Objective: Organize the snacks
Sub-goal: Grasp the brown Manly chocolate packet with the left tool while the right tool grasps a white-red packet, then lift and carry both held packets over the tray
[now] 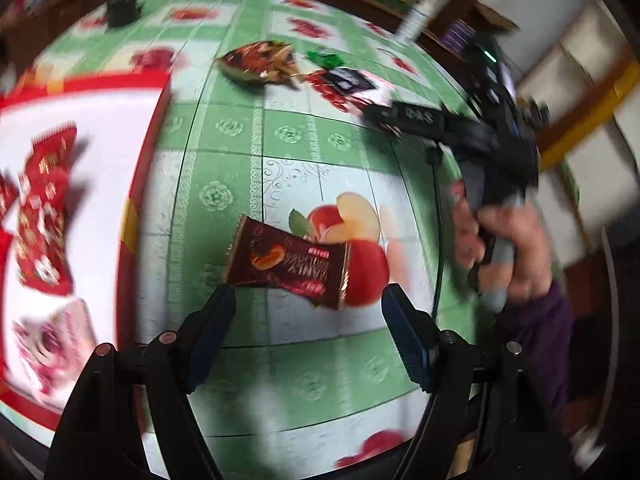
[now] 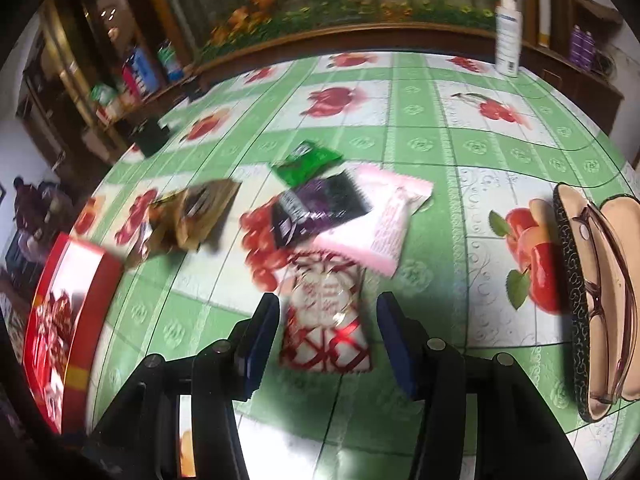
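Note:
In the left wrist view my left gripper (image 1: pixel 308 300) is open just above a dark brown snack packet (image 1: pixel 288 264) lying on the green fruit-print tablecloth. A red-rimmed white box (image 1: pixel 108 208) at left holds red packets (image 1: pixel 44 216) and a pink one (image 1: pixel 52 344). My right gripper (image 1: pixel 380 116) shows at the upper right, held by a hand. In the right wrist view my right gripper (image 2: pixel 326 312) is open around a red-and-white packet (image 2: pixel 326 320). Beyond it lie a pink packet (image 2: pixel 384 220), a purple-black one (image 2: pixel 320 208), a green one (image 2: pixel 306 162) and a brown-gold one (image 2: pixel 192 216).
An open glasses case with spectacles (image 2: pixel 600 300) lies at the right. A white bottle (image 2: pixel 507 32) stands at the table's far edge. A dark object (image 2: pixel 150 136) sits at the far left. The red box (image 2: pixel 60 320) is at left. Wooden shelves surround the table.

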Demonstrator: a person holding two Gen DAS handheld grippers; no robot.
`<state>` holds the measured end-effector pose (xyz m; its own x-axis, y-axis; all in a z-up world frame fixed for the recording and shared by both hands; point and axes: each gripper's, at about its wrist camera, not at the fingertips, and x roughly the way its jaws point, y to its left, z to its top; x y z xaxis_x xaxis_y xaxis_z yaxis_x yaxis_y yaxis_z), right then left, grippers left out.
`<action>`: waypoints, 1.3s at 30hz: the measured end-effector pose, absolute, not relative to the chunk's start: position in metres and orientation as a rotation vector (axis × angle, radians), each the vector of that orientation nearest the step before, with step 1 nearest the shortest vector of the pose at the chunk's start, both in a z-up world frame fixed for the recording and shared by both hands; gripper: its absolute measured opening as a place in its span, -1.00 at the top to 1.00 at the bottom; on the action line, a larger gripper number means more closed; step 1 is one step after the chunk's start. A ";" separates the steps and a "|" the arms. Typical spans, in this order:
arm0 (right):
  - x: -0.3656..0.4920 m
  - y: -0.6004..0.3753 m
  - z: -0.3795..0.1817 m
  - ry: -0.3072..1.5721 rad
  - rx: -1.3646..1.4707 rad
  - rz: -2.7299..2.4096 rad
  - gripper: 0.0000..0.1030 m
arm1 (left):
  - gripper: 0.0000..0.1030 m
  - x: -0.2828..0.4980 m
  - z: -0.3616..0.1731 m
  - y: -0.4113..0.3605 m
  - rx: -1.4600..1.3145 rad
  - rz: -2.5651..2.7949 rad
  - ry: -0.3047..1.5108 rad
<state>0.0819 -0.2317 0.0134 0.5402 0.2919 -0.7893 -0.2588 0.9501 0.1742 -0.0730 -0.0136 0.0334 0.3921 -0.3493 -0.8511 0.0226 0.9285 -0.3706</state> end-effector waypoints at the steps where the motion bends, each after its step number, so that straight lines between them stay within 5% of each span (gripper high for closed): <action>1: 0.082 -0.233 0.013 0.939 0.042 0.314 0.27 | -0.46 -0.070 0.031 -0.013 -0.357 -0.224 1.163; 10: 0.084 -0.235 0.014 0.939 0.061 0.290 0.33 | -0.50 -0.052 0.016 -0.013 -0.534 -0.085 1.201; 34: 0.083 -0.234 0.013 0.930 0.070 0.286 0.31 | -0.52 -0.054 0.012 -0.068 0.172 -0.271 1.107; 37: 0.082 -0.232 0.013 0.922 0.050 0.282 0.31 | -0.35 -0.049 0.011 -0.067 0.179 -0.289 1.072; 39: 0.081 -0.229 0.013 0.915 0.024 0.274 0.32 | -0.06 -0.048 0.013 -0.065 0.176 -0.289 1.057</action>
<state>0.0810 -0.2289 0.0127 0.5773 0.2446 -0.7791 -0.2244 0.9649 0.1367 -0.0479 -0.0650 0.0126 0.4589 -0.1498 -0.8757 0.3173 0.9483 0.0041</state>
